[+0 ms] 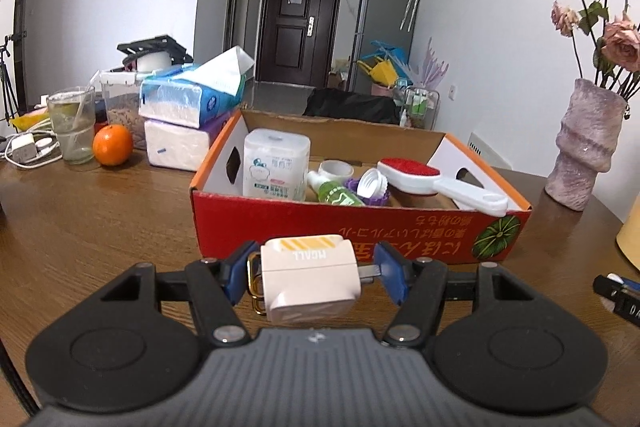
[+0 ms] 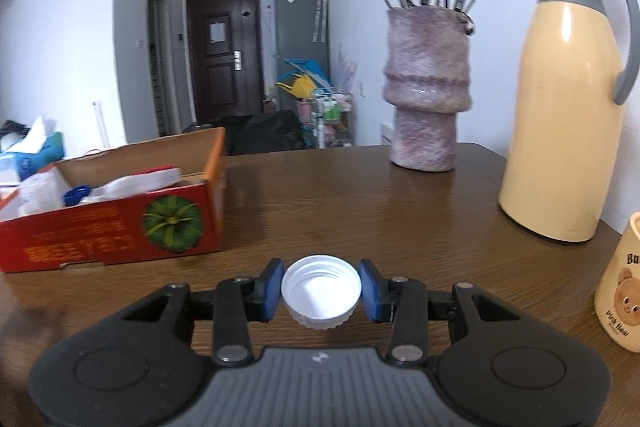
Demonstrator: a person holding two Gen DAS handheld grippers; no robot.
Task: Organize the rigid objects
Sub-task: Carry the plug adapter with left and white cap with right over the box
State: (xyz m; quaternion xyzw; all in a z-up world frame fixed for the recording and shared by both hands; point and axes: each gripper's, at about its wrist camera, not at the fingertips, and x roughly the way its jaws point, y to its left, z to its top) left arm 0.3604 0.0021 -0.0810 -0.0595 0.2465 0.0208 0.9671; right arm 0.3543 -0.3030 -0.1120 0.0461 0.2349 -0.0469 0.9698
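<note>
Standing at the far left of the wooden bench (image 1: 100,211) are a glass (image 1: 74,127), an orange (image 1: 113,144) and stacked tissue packs (image 1: 188,123). Mid-bench sits the red cardboard box (image 1: 340,223), holding a lint brush (image 1: 424,177) and bottles. The left gripper (image 1: 308,277) has its jaws clamped on a white case (image 1: 308,279) just before the box. A dark door (image 1: 298,23) closes the room behind. Rightward, the right gripper (image 2: 320,293) pinches a white cap (image 2: 320,291) above the bench, near a pink vase (image 2: 426,87) and cream thermos (image 2: 560,115).
</note>
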